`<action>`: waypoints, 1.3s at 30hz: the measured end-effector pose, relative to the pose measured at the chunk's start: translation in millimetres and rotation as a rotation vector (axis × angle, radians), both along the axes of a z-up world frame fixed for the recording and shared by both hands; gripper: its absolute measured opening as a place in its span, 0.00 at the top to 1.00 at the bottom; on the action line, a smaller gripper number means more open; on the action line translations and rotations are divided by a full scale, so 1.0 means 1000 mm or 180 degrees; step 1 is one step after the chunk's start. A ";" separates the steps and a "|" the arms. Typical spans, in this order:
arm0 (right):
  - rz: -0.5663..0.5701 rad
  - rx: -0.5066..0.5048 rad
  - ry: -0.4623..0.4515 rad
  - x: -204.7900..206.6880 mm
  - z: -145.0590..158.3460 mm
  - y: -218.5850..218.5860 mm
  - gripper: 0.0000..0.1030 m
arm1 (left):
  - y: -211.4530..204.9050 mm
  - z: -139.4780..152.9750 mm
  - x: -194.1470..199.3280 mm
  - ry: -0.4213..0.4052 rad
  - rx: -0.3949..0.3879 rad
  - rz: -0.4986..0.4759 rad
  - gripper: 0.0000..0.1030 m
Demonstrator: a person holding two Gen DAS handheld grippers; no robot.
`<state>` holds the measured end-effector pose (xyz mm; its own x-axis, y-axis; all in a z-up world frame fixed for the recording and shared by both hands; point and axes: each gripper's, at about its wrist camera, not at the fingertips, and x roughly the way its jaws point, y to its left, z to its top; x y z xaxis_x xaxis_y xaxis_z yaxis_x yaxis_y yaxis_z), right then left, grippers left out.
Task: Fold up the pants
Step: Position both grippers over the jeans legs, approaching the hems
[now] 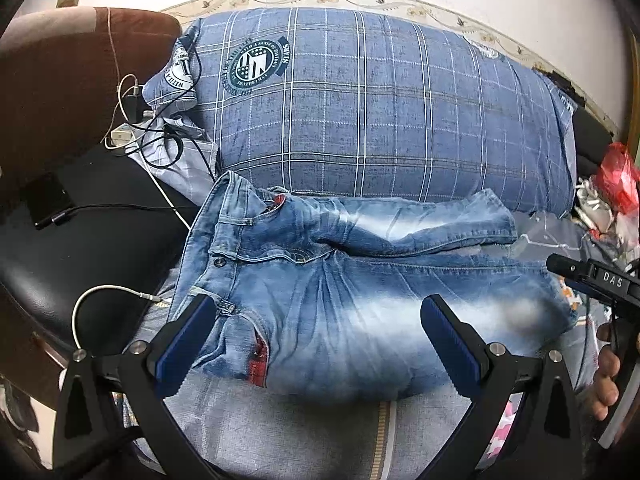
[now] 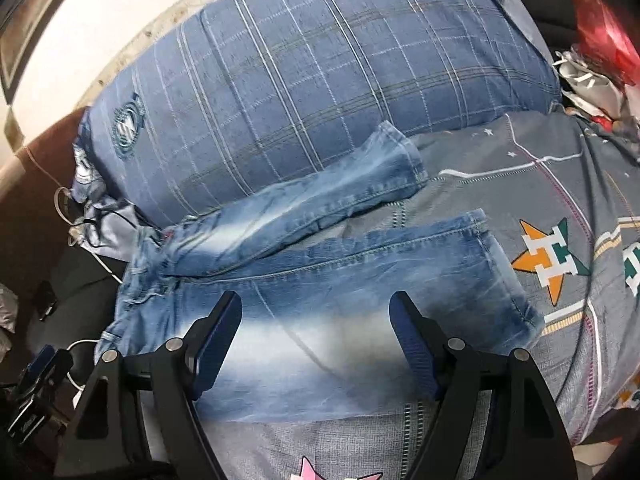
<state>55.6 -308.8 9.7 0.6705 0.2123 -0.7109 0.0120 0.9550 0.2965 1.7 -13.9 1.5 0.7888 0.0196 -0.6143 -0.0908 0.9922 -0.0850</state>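
Observation:
Faded blue jeans [image 1: 340, 280] lie flat on a grey bedsheet [image 1: 280, 420], waistband to the left, both legs running right and spread slightly apart. My left gripper [image 1: 316, 316] hovers open over the hip and thigh, nothing between its fingers. In the right wrist view the jeans [image 2: 320, 264] stretch from the waist at left to the hems at right. My right gripper [image 2: 316, 316] is open above the near leg's thigh, holding nothing. The right gripper's body [image 1: 592, 276] and a hand [image 1: 608, 376] show at the right edge of the left wrist view.
A big blue plaid pillow [image 1: 380, 108] lies right behind the jeans. Cables and a charger [image 1: 132, 120] trail on a black surface [image 1: 80, 240] at left. A red bag [image 1: 616, 176] and clutter sit at the right. The sheet [image 2: 560, 208] extends right, printed with star logos.

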 end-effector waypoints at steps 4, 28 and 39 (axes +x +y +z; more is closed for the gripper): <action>-0.0033 0.0142 0.0059 0.001 -0.003 -0.012 0.25 | 0.001 -0.001 0.002 0.0036 -0.0026 0.0028 0.01; 0.0003 0.0208 0.0146 0.011 -0.010 -0.015 0.25 | -0.048 0.020 0.050 -0.0076 0.0228 -0.0238 0.01; -0.0071 0.0282 0.0217 0.025 -0.016 -0.026 0.25 | -0.078 0.040 0.108 -0.0275 0.0278 -0.0129 0.01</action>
